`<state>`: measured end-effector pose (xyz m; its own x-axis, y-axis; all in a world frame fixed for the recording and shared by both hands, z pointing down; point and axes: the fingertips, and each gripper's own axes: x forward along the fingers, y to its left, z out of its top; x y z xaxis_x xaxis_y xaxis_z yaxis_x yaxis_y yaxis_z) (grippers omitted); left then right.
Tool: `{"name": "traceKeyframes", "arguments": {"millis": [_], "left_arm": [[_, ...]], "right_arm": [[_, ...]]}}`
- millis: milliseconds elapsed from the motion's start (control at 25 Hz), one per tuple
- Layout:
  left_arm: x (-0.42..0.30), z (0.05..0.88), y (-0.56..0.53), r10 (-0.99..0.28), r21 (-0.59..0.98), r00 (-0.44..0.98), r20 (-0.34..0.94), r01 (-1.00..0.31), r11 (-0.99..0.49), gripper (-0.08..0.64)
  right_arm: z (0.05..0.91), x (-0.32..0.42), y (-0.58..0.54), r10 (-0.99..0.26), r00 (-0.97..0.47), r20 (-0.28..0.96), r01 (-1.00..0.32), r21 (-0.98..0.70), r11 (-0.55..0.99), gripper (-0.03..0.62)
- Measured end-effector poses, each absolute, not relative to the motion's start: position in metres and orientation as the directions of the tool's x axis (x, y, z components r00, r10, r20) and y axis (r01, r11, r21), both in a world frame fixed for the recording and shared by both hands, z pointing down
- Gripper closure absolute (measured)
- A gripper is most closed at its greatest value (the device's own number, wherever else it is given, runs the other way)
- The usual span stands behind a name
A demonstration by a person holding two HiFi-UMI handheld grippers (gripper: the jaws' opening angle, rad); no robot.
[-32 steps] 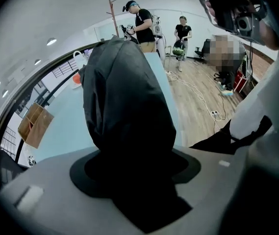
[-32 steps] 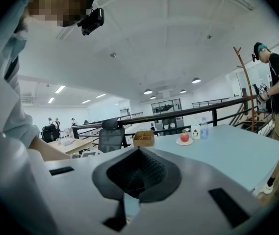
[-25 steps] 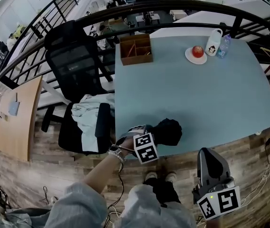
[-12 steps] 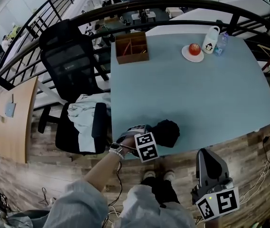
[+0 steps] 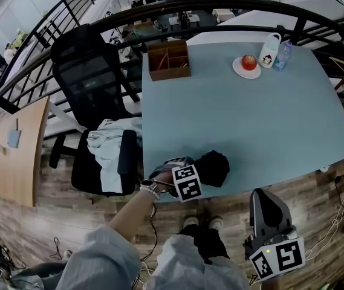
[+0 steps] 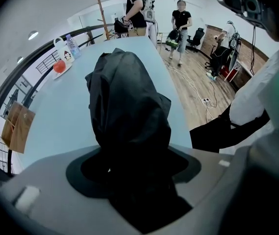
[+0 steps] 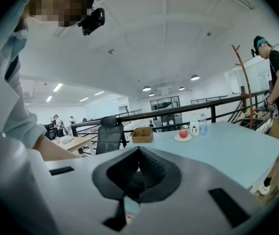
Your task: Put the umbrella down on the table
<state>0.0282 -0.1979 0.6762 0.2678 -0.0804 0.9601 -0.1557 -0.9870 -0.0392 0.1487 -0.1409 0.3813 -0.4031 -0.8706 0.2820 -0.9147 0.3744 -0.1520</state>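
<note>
Left tool (image 5: pixel 197 173) sits at the counter's (image 5: pixel 250 119) near edge, left of centre. A hand and wrist show behind its marker cube. In the left gripper view the black umbrella (image 6: pixel 127 111) fills the jaw opening, and the jaws are clamped on its lower end, with dark fabric bunched over them. The folded, crumpled bundle reaches out from the tool over the counter's pale blue top. In the head view the umbrella (image 5: pixel 215 165) lies just inside the near edge. Whether it rests on the surface or hangs just above it cannot be told.

Right tool (image 7: pixel 138 168) is held low on the near right, off the counter and over the wood floor. Its ribbed pads are pressed together with nothing between them. It is well apart from the umbrella.

Far end of the counter:
- A wooden box (image 5: pixel 168 60) with dividers stands at far left.
- At far right a white plate (image 5: pixel 239 71) carries a red apple (image 5: pixel 248 61).
- A white jug (image 5: pixel 269 51) stands just beside the plate, and a clear bottle (image 5: pixel 283 55) stands to the jug's right.

The middle of the counter is bare.

A black mesh chair (image 5: pixel 93 83) stands left of the counter, with a pale cloth (image 5: pixel 108 147) heaped on its seat. A dark railing (image 5: pixel 220 8) curves round the counter's far side.
</note>
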Motion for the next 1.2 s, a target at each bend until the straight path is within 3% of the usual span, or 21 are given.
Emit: {"name": "traceKeyframes", "arguments": {"millis": [760, 1200], "left_arm": [[0.021, 0.612, -0.208, -0.203, -0.068, 0.407, 0.89, -0.323, -0.944, 0.27], [0.023, 0.538, -0.207, -0.357, -0.045, 0.56, 0.747, -0.494, -0.868, 0.273]], "right_arm": [[0.367, 0.129, -0.142, -0.85, -0.471, 0.235, -0.882, -0.146, 0.448, 0.597], [0.349, 0.125, -0.138, -0.854, -0.486, 0.187, -0.874, -0.129, 0.469, 0.597]]}}
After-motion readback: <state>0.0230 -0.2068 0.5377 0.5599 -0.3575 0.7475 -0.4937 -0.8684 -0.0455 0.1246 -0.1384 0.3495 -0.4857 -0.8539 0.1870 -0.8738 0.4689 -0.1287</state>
